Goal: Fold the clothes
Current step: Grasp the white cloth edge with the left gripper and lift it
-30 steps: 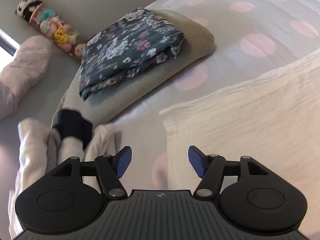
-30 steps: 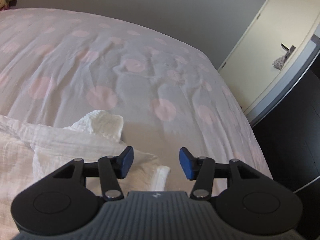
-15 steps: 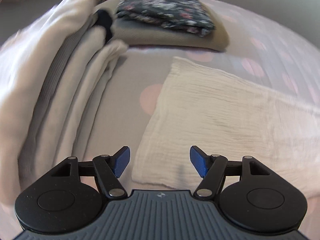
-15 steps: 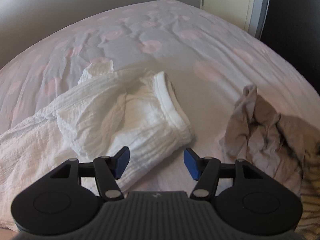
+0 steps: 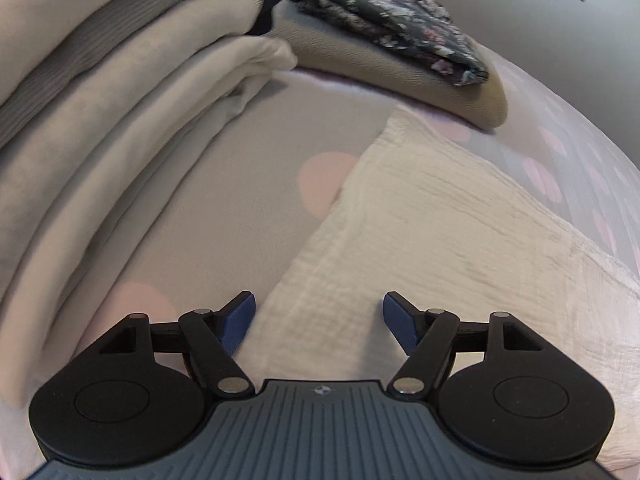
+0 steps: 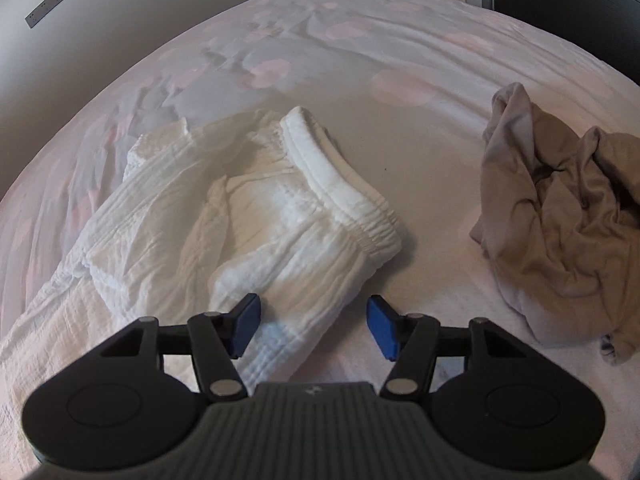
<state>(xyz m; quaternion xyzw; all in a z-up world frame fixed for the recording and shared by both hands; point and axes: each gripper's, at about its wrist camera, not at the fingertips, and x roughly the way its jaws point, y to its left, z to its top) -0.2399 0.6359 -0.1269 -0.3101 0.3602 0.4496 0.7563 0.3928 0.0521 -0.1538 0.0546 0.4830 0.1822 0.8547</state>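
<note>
A white crinkled garment lies on the bed; its flat leg end [image 5: 432, 216] fills the left wrist view and its bunched elastic waistband [image 6: 340, 184] shows in the right wrist view. My left gripper [image 5: 319, 322] is open, low over the near corner of the cloth. My right gripper [image 6: 313, 326] is open, its jaws either side of a fold of the garment's near edge. Neither holds anything.
The bed has a pale cover [image 6: 400, 40] with pink dots. Cream folded cloth [image 5: 120, 128] is stacked at left. A beige folded piece [image 5: 392, 68] carries a dark floral one [image 5: 384, 16]. A crumpled beige garment [image 6: 560, 208] lies at right.
Both grippers have swung down and closer to the white garment. The left view turned from the floral stack to the garment's corner; the right view turned from bare bed to the waistband.
</note>
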